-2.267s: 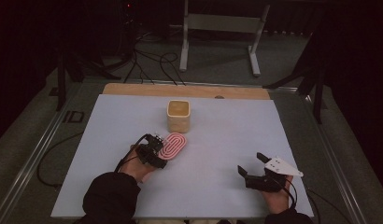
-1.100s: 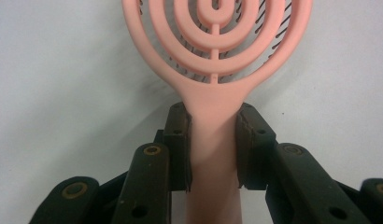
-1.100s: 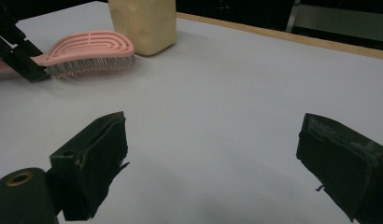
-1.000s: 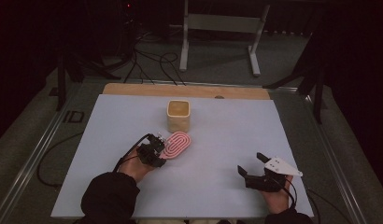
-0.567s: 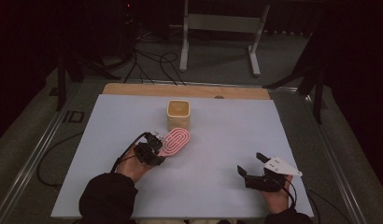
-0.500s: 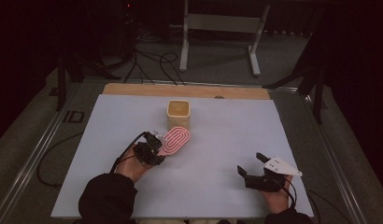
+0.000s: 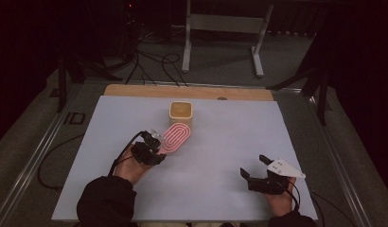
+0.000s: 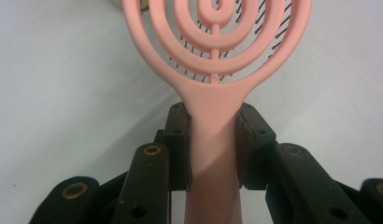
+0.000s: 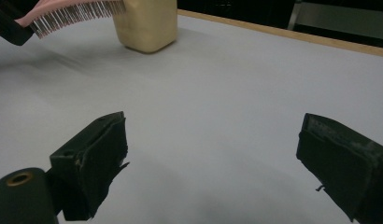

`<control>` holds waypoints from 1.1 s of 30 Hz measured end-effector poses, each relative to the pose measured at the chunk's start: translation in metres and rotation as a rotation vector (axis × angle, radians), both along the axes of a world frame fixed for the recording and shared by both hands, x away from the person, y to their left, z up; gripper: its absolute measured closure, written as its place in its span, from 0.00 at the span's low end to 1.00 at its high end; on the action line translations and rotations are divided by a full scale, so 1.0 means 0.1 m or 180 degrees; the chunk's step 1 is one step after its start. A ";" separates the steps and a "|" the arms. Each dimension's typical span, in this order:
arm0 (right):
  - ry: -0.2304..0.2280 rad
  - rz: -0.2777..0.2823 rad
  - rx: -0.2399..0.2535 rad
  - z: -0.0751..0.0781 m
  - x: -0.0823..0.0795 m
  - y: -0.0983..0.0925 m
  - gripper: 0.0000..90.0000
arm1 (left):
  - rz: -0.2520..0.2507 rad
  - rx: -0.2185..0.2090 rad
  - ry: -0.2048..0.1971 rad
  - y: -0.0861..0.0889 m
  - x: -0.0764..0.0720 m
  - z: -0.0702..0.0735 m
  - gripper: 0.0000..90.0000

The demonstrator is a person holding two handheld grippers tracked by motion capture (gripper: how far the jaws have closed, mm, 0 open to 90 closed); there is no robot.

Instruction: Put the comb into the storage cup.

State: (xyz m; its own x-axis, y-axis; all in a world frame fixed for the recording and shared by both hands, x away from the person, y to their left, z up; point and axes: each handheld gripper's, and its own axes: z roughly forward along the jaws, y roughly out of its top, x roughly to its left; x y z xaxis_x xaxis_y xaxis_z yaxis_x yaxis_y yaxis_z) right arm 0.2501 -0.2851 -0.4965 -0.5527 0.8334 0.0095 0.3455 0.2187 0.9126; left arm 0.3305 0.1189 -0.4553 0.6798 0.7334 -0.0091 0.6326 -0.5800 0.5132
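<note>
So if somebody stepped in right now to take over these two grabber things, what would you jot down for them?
Left gripper: shut on the pink hairbrush handle, brush lifted, bristles down, head close to the cream container.
Right gripper: open, holding nothing, low over the white table at the near right.
Done: brush picked up.
Left: probably putting the brush into the container; it is not in yet.

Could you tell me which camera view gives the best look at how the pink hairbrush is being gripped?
The left gripper view: the left gripper has both pads pressed on the pink hairbrush at its handle. The high view shows the brush small, near the beige container. The right gripper view catches its bristles from the side.
</note>
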 end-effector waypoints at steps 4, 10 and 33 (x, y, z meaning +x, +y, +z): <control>0.0001 -0.0002 0.0004 0.00 0.00 0.00 0.09 | 0.0023 -0.0042 -0.0047 0.02 -0.01 0.03 0.78; 0.0003 -0.0001 -0.0002 0.00 0.00 0.00 0.09 | 0.0066 -0.0090 -0.0135 0.05 -0.03 0.08 0.78; 0.0014 0.0012 -0.0013 -0.01 0.00 0.02 0.09 | 0.0164 -0.0349 -0.0512 0.17 -0.09 0.19 0.78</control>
